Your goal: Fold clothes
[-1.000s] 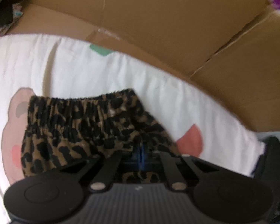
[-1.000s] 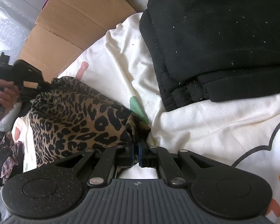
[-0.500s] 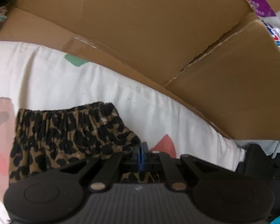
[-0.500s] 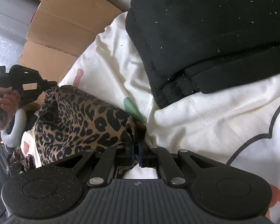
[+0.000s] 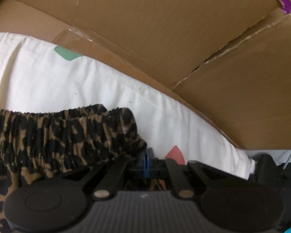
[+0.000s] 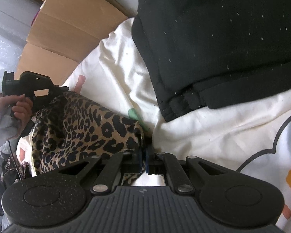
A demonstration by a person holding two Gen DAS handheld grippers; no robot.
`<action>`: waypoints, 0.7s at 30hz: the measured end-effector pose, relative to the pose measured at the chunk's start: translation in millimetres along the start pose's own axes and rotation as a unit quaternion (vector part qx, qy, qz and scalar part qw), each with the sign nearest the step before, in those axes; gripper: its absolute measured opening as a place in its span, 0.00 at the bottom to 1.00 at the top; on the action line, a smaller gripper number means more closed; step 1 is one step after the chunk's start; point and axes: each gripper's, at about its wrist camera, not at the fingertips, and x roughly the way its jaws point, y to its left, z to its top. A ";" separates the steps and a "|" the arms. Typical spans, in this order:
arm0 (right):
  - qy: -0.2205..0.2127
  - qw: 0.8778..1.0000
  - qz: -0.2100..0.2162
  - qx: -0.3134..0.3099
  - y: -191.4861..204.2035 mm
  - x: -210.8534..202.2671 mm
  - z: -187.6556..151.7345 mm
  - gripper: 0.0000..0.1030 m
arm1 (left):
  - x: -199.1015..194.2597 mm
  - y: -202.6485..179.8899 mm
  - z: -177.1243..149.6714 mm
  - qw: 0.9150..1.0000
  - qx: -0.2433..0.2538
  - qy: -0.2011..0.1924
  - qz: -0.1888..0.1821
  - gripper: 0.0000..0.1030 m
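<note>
Leopard-print shorts point(image 6: 83, 128) are pinched by both grippers. The right gripper point(image 6: 145, 160) has its blue pads nearly together on one corner of the cloth, a thin fold between them. The left gripper point(image 5: 146, 162) has its pads pressed together at the end of the gathered waistband point(image 5: 64, 124); seen from the right wrist, the same tool point(image 6: 32, 86) sits at the shorts' far corner, held by a hand point(image 6: 11, 106). The shorts hang slack between the two grips, over a white sheet point(image 6: 213, 136) with coloured prints. One black garment point(image 6: 219, 44) lies folded on the sheet, apart from the shorts. Two cardboard panels point(image 5: 164, 35) stand along the sheet's edge.
</note>
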 end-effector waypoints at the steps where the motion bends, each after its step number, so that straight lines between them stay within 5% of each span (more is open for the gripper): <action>1: 0.000 1.000 -0.001 0.001 -0.5 1.2 -0.1 0.01 | -0.2 -0.2 -0.6 1.000 0.003 -0.003 0.000 0.02; 6: 0.014 1.000 -0.001 0.011 -3.3 1.4 2.6 0.05 | -4.7 -8.0 -0.8 0.999 0.046 -0.002 0.003 0.09; 9: 0.018 1.000 0.002 0.021 -5.5 -5.3 4.1 0.10 | -19.9 -10.6 3.3 0.998 0.066 0.005 -0.012 0.25; 21: -0.043 0.999 0.001 -0.017 11.0 -33.1 17.7 0.10 | -66.4 -14.3 -7.5 0.977 0.205 -0.009 0.054 0.29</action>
